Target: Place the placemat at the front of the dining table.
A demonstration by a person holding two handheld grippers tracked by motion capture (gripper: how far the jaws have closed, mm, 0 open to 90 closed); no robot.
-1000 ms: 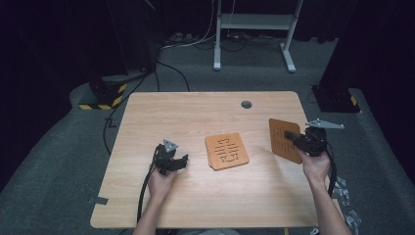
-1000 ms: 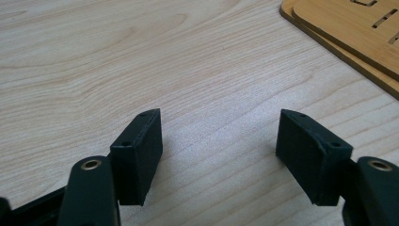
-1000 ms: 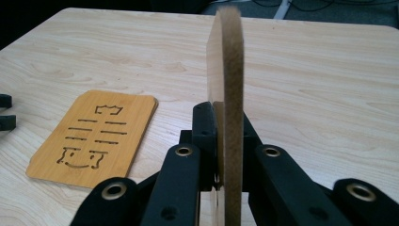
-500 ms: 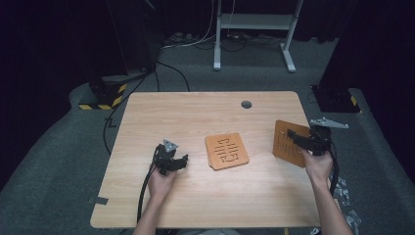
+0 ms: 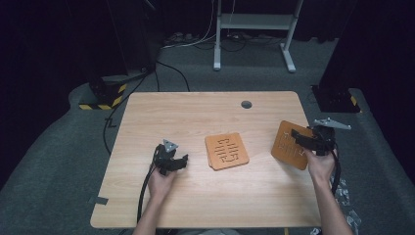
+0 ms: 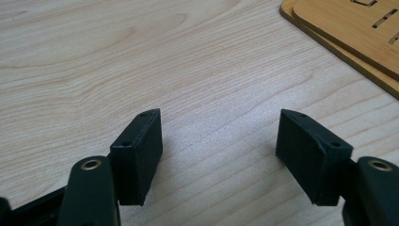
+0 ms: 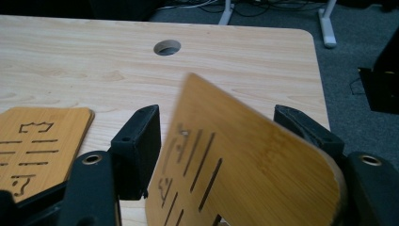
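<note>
Right of the stacked coasters (image 5: 226, 151), the right gripper (image 5: 299, 138) had just been opening, its jaws wide and a loose, tilted coaster (image 5: 292, 145) between them. The left gripper (image 5: 182, 162) hung open and empty beside the stack, so adding this coaster to it seemed the remaining step.

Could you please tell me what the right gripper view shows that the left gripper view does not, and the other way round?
Right gripper view alone: a loose bamboo coaster tilted between the right gripper's jaws, which have just been opening and stand apart from it, plus the round cable hole and the grey floor beyond the table edge.
Left gripper view alone: the left gripper, open with bare wood between its jaws.
Both: the wooden table and the stacked coasters lying flat on it.
</note>
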